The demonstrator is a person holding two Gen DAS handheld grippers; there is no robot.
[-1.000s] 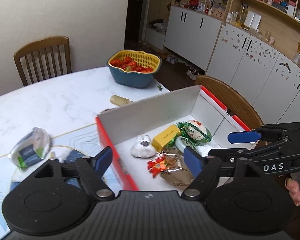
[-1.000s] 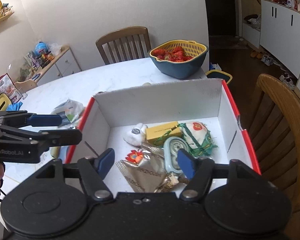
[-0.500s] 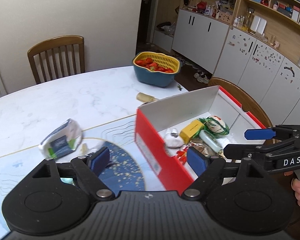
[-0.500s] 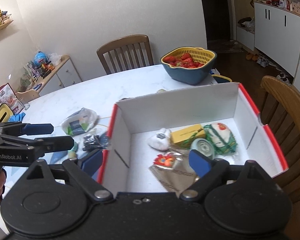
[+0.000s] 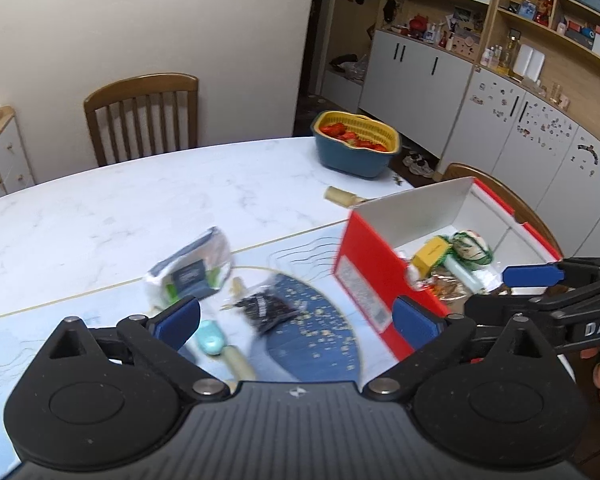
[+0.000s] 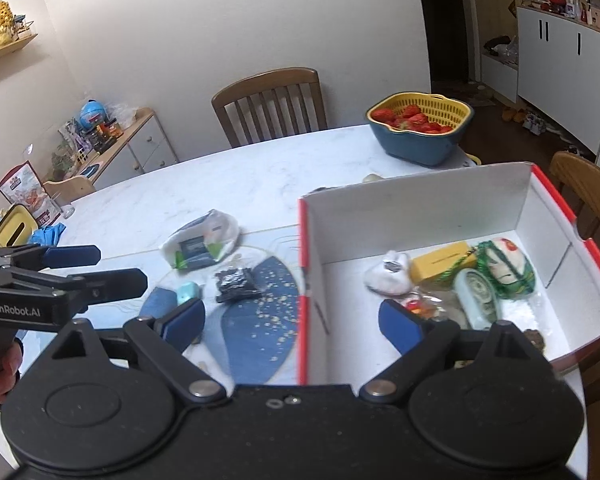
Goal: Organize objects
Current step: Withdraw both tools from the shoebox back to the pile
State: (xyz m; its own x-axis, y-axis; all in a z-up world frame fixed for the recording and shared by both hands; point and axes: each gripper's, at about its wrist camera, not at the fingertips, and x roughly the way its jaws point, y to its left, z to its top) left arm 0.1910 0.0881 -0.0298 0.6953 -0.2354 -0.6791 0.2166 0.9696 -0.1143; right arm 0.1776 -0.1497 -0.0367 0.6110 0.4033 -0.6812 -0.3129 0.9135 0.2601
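Both tongs, left and right, tilt downward over the table (jaws just widened, empty).

A home dining room — lived-in and a bit cluttered. A white marble-look table stands in the middle with wooden slat-back chairs around it, and a colander of strawberries sits at its far right. Along the right wall run white cabinets dotted with stickers, under open wooden shelves crowded with bottles and knick-knacks — shoes lie on the floor below. A low sideboard at far left holds toys.
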